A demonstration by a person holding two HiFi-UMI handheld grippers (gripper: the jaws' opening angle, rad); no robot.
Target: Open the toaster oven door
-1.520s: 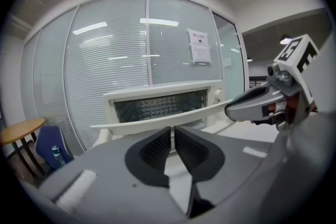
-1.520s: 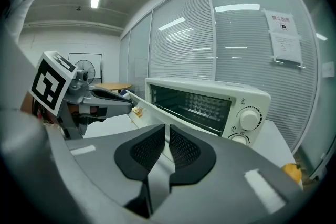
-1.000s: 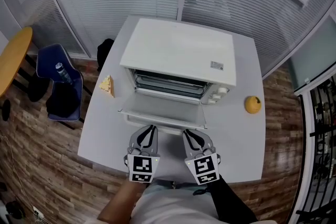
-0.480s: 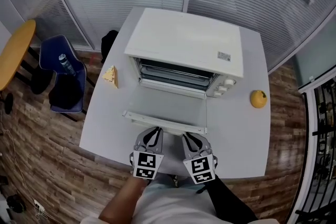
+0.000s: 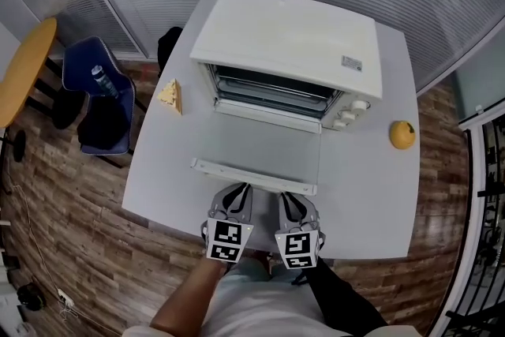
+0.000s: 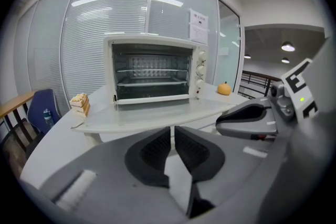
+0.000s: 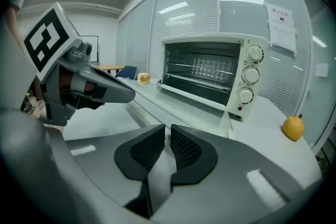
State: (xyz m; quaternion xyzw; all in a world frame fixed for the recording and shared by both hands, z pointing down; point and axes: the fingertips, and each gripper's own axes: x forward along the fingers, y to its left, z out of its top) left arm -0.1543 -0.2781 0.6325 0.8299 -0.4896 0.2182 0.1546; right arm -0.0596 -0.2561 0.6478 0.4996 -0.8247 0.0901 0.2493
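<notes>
The toaster oven stands at the desk's far side. Its door lies flat, long edge running left-right, just beyond the left gripper and right gripper. Both are equally near, jaws clenched on nothing.

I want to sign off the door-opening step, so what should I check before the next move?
1. Toaster oven door fully down: ok, it lies flat in front of the opening.
2. Left gripper empty: ok, jaws together on nothing.
3. Right gripper empty: ok, jaws together on nothing.
4. Grippers off the door: right ok; left sits close to the handle edge, cannot tell.
5. Rack seated and bare: ok.
6. Oven switched off: cannot tell, the knobs are too small to read.
</notes>
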